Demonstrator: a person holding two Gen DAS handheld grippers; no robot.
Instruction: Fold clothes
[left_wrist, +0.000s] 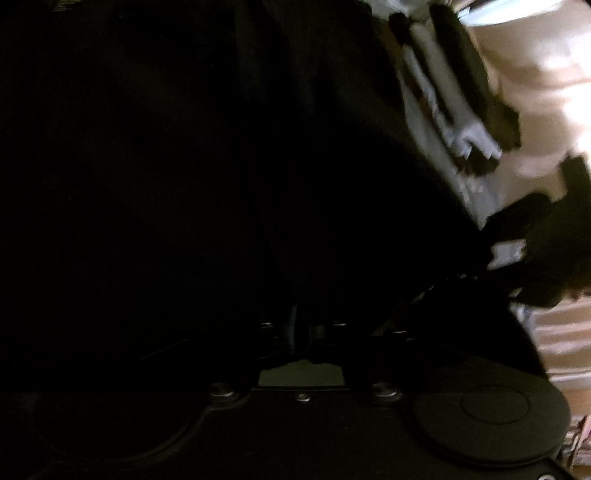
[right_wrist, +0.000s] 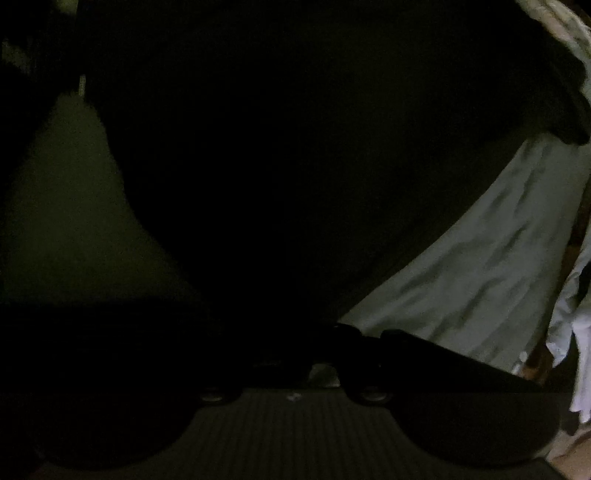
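Observation:
A black garment (left_wrist: 184, 166) fills nearly the whole left wrist view and drapes over my left gripper (left_wrist: 299, 317). The fingertips are lost in the dark cloth, the finger mounts stand close together, and the fabric runs in between them. In the right wrist view the same black garment (right_wrist: 295, 166) narrows downward into my right gripper (right_wrist: 317, 332), whose jaws are close together with the cloth bunched in them. Both views are very dark.
In the left wrist view, a pile of white and dark clothes (left_wrist: 458, 122) lies on a pale surface (left_wrist: 546, 74) at the upper right, with a blurred dark shape (left_wrist: 554, 254) below it. The right wrist view shows a grey-green sheet (right_wrist: 480, 258) and a white garment (right_wrist: 576, 325).

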